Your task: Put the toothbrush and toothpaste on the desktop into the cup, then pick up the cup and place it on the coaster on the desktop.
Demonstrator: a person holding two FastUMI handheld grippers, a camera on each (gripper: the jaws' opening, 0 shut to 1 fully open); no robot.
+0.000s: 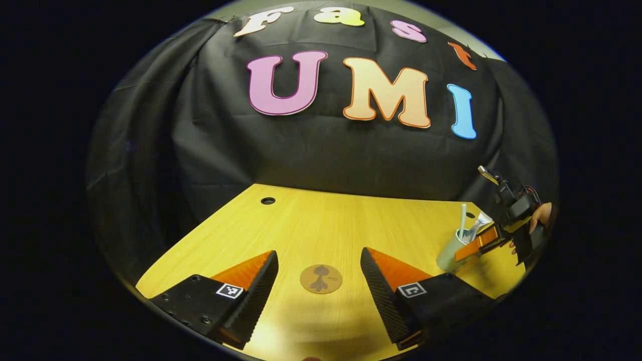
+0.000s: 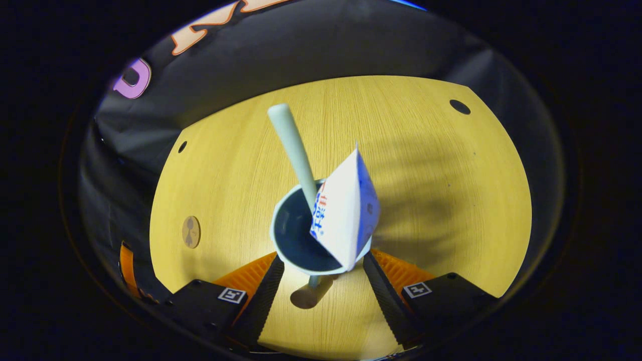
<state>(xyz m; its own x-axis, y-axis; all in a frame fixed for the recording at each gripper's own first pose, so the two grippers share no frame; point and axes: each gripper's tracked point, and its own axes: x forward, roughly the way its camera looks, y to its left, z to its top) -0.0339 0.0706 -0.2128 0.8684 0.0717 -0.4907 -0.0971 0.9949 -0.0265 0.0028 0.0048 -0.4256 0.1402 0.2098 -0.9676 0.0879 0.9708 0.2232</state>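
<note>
My left tool hangs over the yellow worktop with its fingers spread wide and nothing between them. The round coaster lies flat on the wood directly ahead of it, framed in the gap between the two fingers (bare, nothing standing on it).

Off to the right in the left gripper view I can see my right tool with my hand behind it, reaching in at the cup, which stands near the worktop's right edge, well apart from the coaster.

In the right gripper view, the cup sits between my right tool's fingers, seen from above so that its dark inside shows. The fingers flank the cup's near side closely, but I cannot tell whether they press on its wall or merely stand beside it. The toothbrush stands handle-up in the cup, leaning away from me, and the toothpaste tube stands in it too, its flat crimped end uppermost and resting against the rim on the right. A shadow of the cup falls on the wood just below it. The coaster shows far off to the left from here.
</note>
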